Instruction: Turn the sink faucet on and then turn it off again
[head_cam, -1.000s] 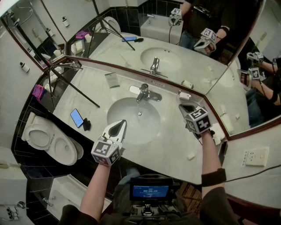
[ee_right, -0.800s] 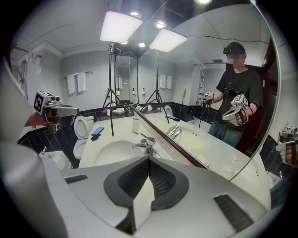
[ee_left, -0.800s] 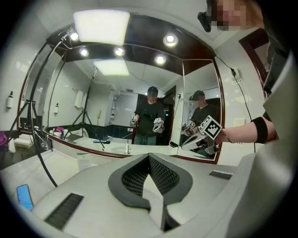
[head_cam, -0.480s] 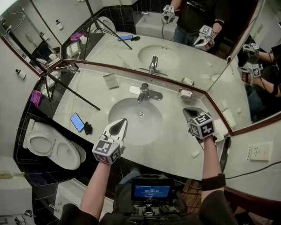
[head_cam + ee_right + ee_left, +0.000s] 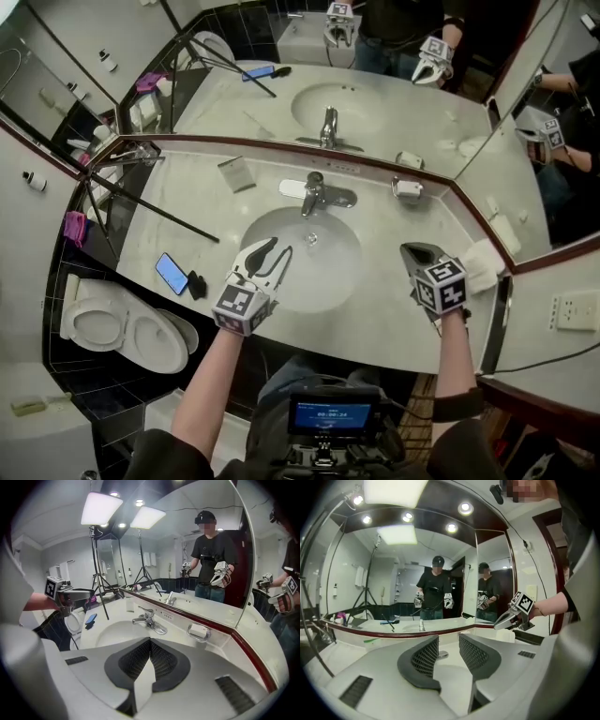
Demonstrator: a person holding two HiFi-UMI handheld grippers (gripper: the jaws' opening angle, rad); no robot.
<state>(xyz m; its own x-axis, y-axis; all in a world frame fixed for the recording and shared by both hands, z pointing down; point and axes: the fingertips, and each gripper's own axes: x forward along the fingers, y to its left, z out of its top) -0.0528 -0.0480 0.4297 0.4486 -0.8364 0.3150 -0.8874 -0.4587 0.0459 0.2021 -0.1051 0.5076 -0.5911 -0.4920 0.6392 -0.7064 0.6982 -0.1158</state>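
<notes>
Reaching for the faucet [image 5: 314,192] is the step in hand, I think. It stands at twelve o'clock on the basin [image 5: 328,281], lever untouched, and I see no water running. — A

Agreed. The left gripper [image 5: 274,251] hangs over the basin at about nine o'clock. Its jaws have just been opening and stand partly apart with nothing between them. In its own view the faucet [image 5: 440,655] shows through the gap, well off. — B

And the right gripper [image 5: 414,251]? — A

At three o'clock, over the counter [image 5: 375,309], jaws together on nothing. I'd leave it parked there. — B

How do we do it well? — A

Carry the left one toward twelve o'clock at that width. It looks like a single lever that lifts, so get a jaw under its tip and raise it gently. The chrome looks slick, so a slow, square push beats a sideways pinch. Check for flow before pressing it back down. — B

Any writing? — A

None I can read. The cubes carry only black-and-white square markers and the faucet shows no brand. The small screen [image 5: 322,412] at six o'clock has digits too small to make out. — B
</notes>
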